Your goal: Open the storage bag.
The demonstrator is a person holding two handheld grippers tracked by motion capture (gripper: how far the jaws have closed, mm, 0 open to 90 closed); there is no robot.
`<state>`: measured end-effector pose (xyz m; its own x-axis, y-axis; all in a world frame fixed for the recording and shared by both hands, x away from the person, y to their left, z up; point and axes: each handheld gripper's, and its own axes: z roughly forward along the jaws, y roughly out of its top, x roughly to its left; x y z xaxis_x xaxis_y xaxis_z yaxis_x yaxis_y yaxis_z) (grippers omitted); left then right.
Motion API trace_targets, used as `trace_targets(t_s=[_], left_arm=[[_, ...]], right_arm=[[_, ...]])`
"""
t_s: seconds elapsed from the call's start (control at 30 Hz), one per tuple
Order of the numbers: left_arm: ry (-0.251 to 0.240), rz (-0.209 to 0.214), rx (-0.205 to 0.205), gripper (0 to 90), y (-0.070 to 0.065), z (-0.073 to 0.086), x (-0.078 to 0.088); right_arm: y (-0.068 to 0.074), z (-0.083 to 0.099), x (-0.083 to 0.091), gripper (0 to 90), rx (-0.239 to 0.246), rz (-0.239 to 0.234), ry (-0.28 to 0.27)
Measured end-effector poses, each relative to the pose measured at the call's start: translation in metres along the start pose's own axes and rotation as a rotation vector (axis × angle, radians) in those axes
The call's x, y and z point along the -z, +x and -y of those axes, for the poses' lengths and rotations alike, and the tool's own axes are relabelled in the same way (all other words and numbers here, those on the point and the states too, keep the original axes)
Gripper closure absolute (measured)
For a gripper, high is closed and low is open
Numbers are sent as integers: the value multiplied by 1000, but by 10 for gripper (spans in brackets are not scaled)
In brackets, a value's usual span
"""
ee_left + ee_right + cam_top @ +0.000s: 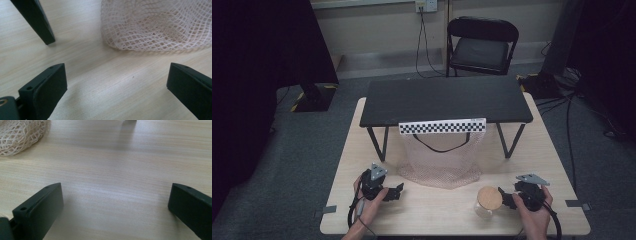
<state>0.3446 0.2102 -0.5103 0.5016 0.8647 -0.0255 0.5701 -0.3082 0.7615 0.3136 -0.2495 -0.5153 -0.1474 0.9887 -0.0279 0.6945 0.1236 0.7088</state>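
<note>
Hovering both grippers low over the pale wooden desk (pixel 442 212), I judge this the opening step: nothing is picked up yet. My left gripper (pixel 396 192) sits near the desk's front-left corner, jaws spread wide with only bare wood between them; in the left gripper view the pink mesh bag with a black handle (pixel 160 25) lies just ahead of them. That bag slumps mid-desk, its top under the front edge of the small black folding table (pixel 447 100) standing across the desk's far half. My right gripper (pixel 507 197) rests toward the front-right corner, jaws fully apart and empty, just beside the clear glass jar with a round cork lid (pixel 488 200), which stands upright by the front edge. Next, I reckon, the right jaws must close round the jar squarely while the left goes to the bag's mouth.
</note>
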Motion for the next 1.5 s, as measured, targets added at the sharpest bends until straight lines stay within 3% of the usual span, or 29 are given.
trace_targets(t_s=[0.27,0.47,0.77,0.93,1.13,1.23,1.37,1.5], left_arm=[[-1,68,-41,30,-5,-2,4],[2,60,-104,29,-13,-4,2],[-13,95,-175,31,-23,-13,5],[-27,104,-194,31,-24,-19,8],[-35,82,-241,31,-25,-26,15],[-52,108,-255,29,-25,-30,18],[-58,105,-290,28,-28,-36,19],[-65,124,-296,28,-36,-44,19]], right_arm=[[0,0,0,0,0,0,0],[0,0,0,0,0,0,0],[0,0,0,0,0,0,0],[0,0,0,0,0,0,0],[0,0,0,0,0,0,0],[0,0,0,0,0,0,0],[0,0,0,0,0,0,0],[0,0,0,0,0,0,0]])
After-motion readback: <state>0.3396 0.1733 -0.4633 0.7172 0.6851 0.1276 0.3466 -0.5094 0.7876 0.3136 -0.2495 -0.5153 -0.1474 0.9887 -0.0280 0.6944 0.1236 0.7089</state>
